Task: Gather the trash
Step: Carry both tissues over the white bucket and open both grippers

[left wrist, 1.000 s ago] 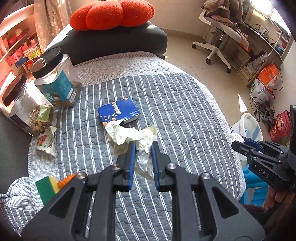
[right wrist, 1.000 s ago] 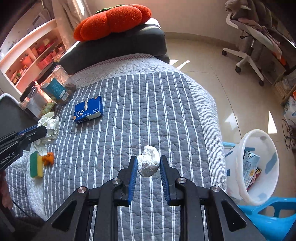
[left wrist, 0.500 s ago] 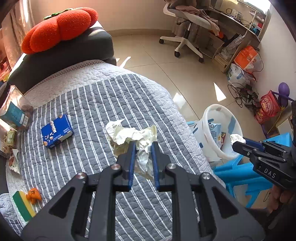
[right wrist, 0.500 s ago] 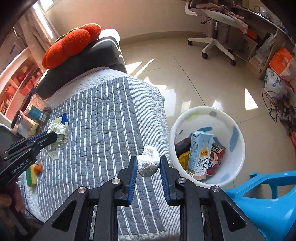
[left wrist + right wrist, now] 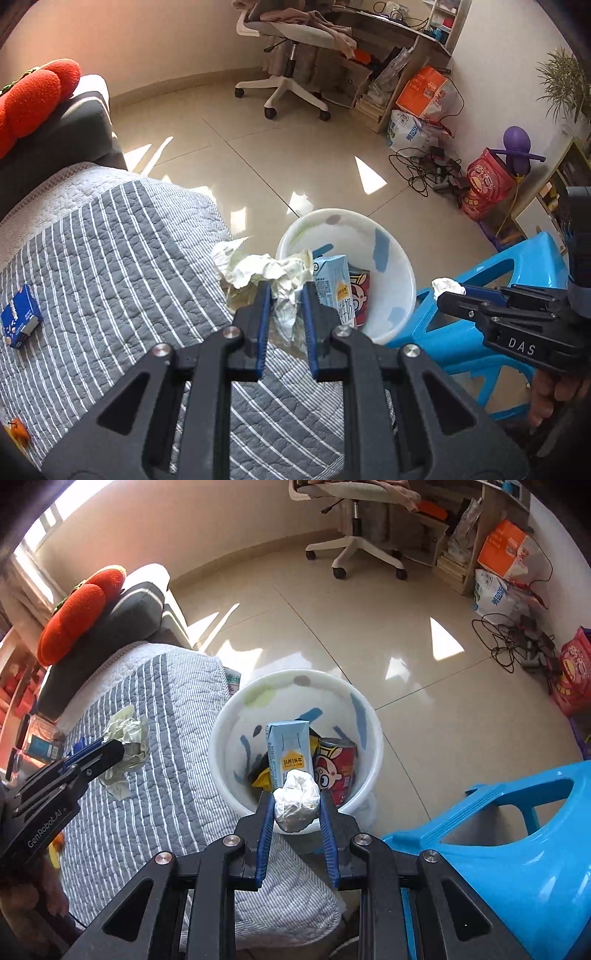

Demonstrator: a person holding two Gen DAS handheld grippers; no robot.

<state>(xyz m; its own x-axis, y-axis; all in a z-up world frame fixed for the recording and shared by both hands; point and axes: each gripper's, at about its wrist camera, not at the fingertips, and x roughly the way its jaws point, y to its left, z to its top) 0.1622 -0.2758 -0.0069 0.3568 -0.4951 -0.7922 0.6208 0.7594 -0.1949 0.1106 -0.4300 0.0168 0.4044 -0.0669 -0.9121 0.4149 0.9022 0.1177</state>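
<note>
My left gripper (image 5: 284, 295) is shut on a crumpled pale wrapper (image 5: 266, 271) and holds it in the air at the bed's edge, beside the white trash bin (image 5: 388, 254). It also shows in the right wrist view (image 5: 125, 738). My right gripper (image 5: 297, 801) is shut on a white paper ball (image 5: 297, 803), held just above the near rim of the bin (image 5: 236, 716). The ball also shows in the left wrist view (image 5: 447, 285). The bin holds a blue milk carton (image 5: 288, 751) and a red can (image 5: 338, 766).
A bed with a grey striped quilt (image 5: 110, 266) lies to the left; a blue box (image 5: 20, 321) and an orange scrap (image 5: 18, 430) lie on it. A blue plastic stool (image 5: 517, 842) stands right of the bin. An office chair (image 5: 291, 48) and cables (image 5: 432, 166) are farther off.
Both grippers have swung right from over the bed to the bin, carrying their trash. The right gripper now holds the ball above the bin's near rim.
</note>
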